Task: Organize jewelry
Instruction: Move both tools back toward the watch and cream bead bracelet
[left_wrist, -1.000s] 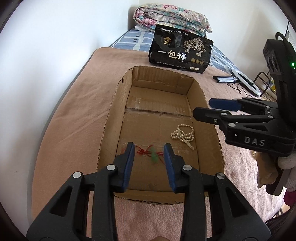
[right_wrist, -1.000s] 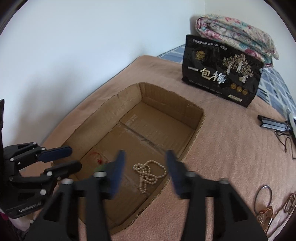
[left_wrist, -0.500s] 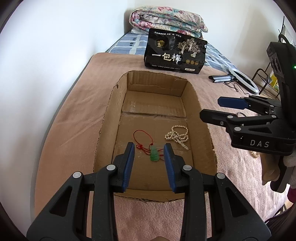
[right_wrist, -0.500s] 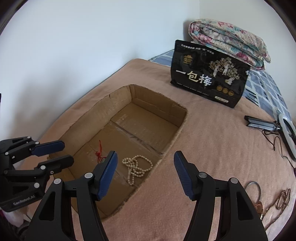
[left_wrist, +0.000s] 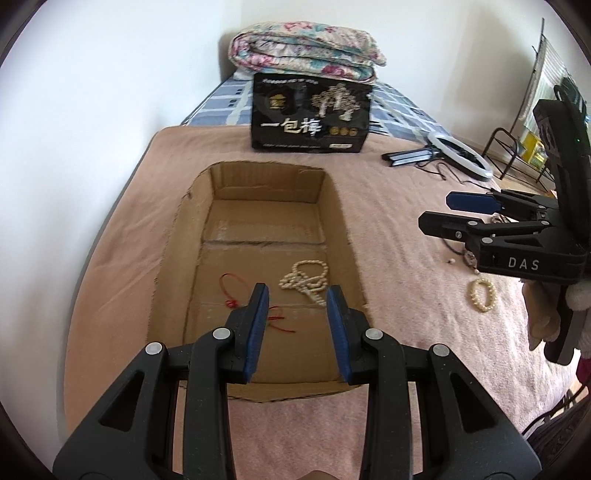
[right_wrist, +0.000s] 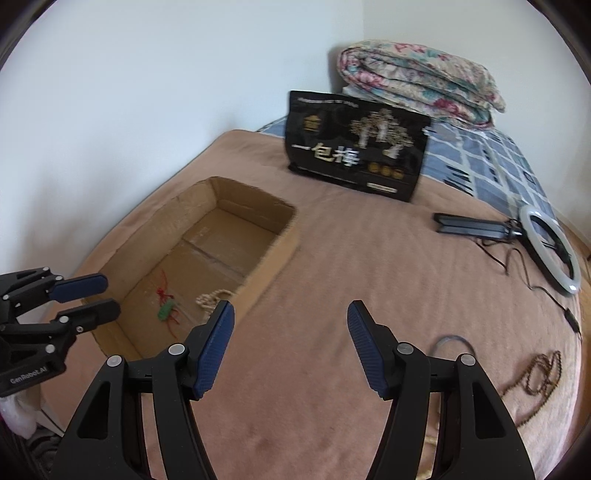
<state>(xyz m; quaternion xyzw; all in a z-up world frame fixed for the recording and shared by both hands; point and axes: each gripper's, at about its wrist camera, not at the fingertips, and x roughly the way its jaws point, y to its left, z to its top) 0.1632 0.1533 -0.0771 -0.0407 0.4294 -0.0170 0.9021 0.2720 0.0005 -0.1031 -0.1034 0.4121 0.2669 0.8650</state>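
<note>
Above the cardboard box (left_wrist: 258, 206), left gripper (left_wrist: 297, 295) tilted down, jaws released, empty.

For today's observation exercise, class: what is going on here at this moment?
A person is sorting jewelry on a bed with two handheld grippers. The cardboard box already holds a pearl necklace and a red-corded green pendant. Both the left gripper and right gripper have empty, open jaws. A pearl bracelet and brown bead chain lie on the blanket.

pearl necklace (left_wrist: 304, 277) in cardboard box (left_wrist: 266, 177), bracelet (left_wrist: 482, 294) right of box, bag (left_wrist: 310, 114) behind
</note>
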